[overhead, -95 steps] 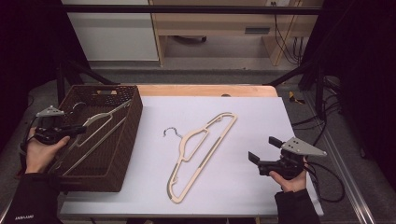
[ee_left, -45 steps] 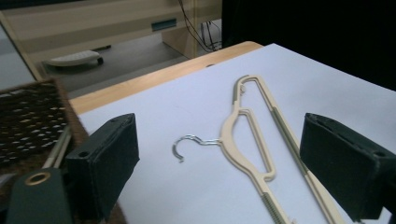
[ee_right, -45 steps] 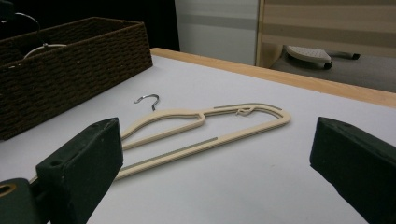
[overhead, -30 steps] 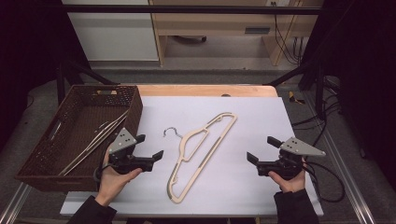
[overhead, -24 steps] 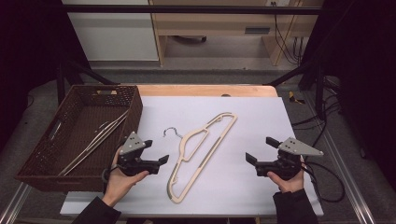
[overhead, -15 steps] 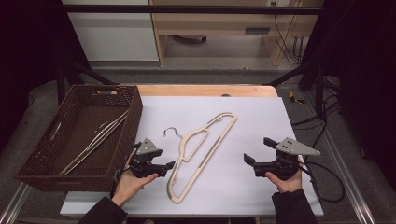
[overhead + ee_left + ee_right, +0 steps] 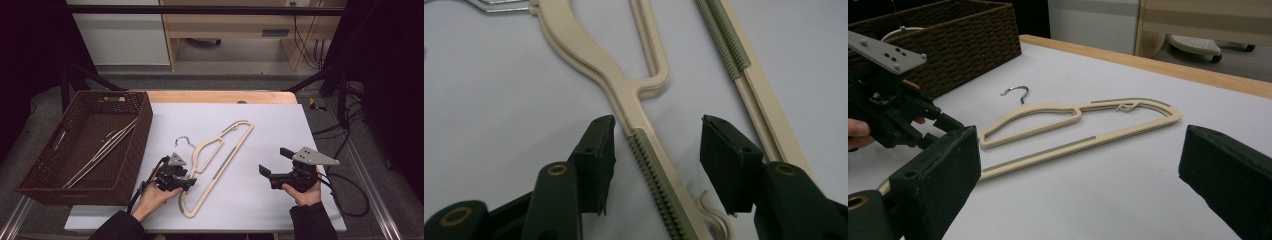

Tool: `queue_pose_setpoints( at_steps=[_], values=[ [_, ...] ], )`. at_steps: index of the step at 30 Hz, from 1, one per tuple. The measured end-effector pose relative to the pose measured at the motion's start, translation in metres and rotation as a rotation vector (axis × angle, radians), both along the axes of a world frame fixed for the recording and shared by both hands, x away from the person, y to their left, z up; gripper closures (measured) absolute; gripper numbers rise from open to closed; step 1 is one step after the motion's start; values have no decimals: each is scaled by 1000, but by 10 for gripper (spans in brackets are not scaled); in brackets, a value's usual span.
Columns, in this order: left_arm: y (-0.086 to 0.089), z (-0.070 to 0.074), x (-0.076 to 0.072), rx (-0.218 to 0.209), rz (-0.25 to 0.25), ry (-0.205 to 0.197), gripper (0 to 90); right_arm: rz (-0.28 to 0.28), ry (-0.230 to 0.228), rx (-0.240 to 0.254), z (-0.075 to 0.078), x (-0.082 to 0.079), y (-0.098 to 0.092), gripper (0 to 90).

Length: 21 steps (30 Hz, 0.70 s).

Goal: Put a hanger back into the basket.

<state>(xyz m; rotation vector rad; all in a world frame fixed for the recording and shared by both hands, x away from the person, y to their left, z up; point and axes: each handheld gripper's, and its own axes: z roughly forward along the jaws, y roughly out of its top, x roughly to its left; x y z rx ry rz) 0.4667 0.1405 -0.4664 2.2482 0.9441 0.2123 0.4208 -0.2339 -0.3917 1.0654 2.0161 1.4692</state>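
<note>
On the counter (image 7: 320, 130) the hanger (image 7: 644, 130) lies flat; the left gripper (image 7: 656, 150) has been closing half-open fingers astride its arm, not yet pressing, to lift it. The right gripper (image 7: 275, 165) waits open.

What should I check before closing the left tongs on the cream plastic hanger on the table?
1. Left tongs straddle one arm of the cream plastic hanger: ok.
2. Pads pressing on that arm: not ok; the jaws have just been closing, gaps remain on both sides.
3. Hanger lies flat on the white table: ok.
4. Right tongs open, apart from the hanger: ok.
5. Brown wicker basket has room beside the hangers inside: ok.
</note>
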Motion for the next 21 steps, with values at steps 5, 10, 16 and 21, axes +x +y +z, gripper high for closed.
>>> queue_pose_setpoints(
  at_steps=[5, 10, 16, 21],
  values=[
    [-5, -3, 0, 28, 32, -16, 539, 11, 4, -17, -1, 1, 3, 35],
    [-9, -1, 0, 74, 72, -26, 643, 11, 5, -24, -2, 2, 6, 35],
    [-14, 1, -1, 104, 87, -16, 707, 20, 7, -37, -3, 2, 8, 34],
    [-11, 2, 2, 75, 94, 4, 719, 20, 7, -41, -3, 2, 8, 33]
  ],
)
